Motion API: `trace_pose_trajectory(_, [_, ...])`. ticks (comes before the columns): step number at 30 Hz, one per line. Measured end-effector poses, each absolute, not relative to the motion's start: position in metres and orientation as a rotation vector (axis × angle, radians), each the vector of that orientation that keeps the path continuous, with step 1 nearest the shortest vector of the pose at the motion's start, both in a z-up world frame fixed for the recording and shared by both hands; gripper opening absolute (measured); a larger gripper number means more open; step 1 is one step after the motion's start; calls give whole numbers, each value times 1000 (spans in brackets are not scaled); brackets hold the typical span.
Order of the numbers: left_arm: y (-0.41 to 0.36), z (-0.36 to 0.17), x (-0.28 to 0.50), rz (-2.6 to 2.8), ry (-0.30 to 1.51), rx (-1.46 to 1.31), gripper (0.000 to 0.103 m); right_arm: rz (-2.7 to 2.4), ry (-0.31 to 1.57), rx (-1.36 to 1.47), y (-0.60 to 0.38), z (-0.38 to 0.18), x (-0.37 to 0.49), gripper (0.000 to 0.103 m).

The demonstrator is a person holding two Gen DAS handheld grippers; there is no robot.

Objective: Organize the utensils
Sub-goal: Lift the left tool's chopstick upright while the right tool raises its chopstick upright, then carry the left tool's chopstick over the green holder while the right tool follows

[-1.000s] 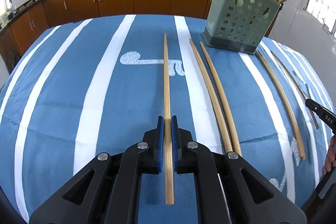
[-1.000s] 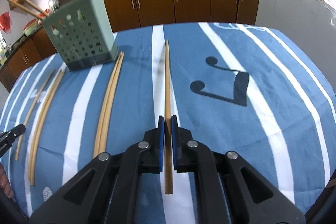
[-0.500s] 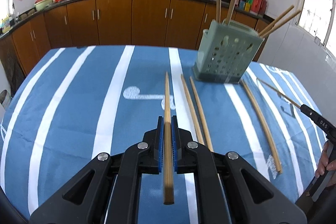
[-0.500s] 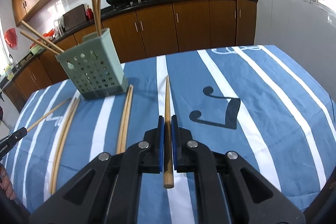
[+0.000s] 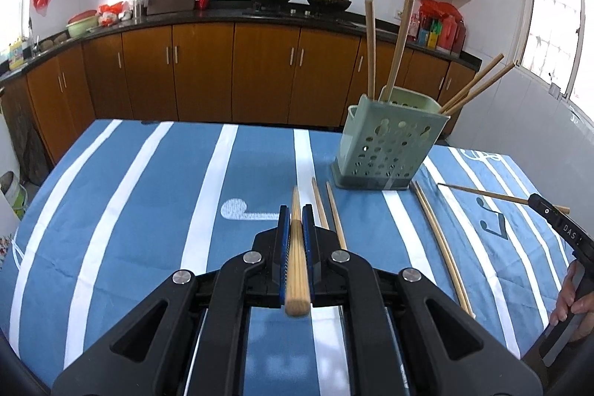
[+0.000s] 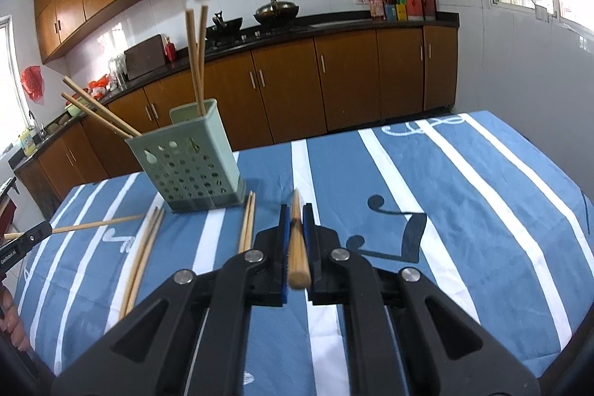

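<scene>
In the left wrist view my left gripper (image 5: 296,210) is shut on a wooden chopstick (image 5: 297,270), held above the cloth and pointing forward. To its right front stands the green perforated holder (image 5: 386,151) with several chopsticks upright in it. My right gripper (image 6: 296,212) is likewise shut on a second chopstick (image 6: 298,255), with the holder (image 6: 185,166) to its left front. Each gripper shows at the other view's edge: the right gripper (image 5: 536,201) and the left gripper (image 6: 44,229), a chopstick sticking out of each.
Loose chopstick pairs lie on the blue striped tablecloth (image 5: 148,210): one pair (image 5: 330,214) just right of the left gripper, another (image 5: 438,236) right of the holder. A hand (image 5: 571,303) grips the right tool. Wooden kitchen cabinets (image 5: 260,73) stand beyond the table's far edge.
Both grippers have risen with their chopsticks, lifting them off the cloth. Both views have tilted up, so the holder and table look farther and lower.
</scene>
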State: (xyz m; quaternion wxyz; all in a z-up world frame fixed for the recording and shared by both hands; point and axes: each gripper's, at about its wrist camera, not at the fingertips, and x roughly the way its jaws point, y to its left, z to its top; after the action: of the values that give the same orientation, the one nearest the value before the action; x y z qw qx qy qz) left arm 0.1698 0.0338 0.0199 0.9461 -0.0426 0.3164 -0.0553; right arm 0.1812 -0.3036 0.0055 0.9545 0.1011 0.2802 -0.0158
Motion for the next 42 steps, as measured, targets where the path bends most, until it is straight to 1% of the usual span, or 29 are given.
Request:
trace_pose_trajectory(8, [31,39,169,-126,598,-74,7,-15,516,200,-301,23,178,8])
trace_pose_trajectory(20, [14,98,166,-185,457,-59,7,116,362,235,-292,100,169,8])
trace_pose_trajectory(23, [4,112,167,-215,423,-63,7,155,308,246,-285,120,168,8])
trace_pose_trajectory(28, [-17,137,174,-251,332,-81,7,170,165,253,-271,155,171,8])
trace_pose_trajectory(32, [-25,156,190,-235,275,-110,7,151,71,281,-266,173,190,8])
trace_pose_trajectory(37, [-27,169,213,-204,215,-139,7,116,32,261,-259,175,224,8])
trace_pose_trajectory(42, [-31,162,238,-188,221,-153,7,102,96,240,-251,156,266,8])
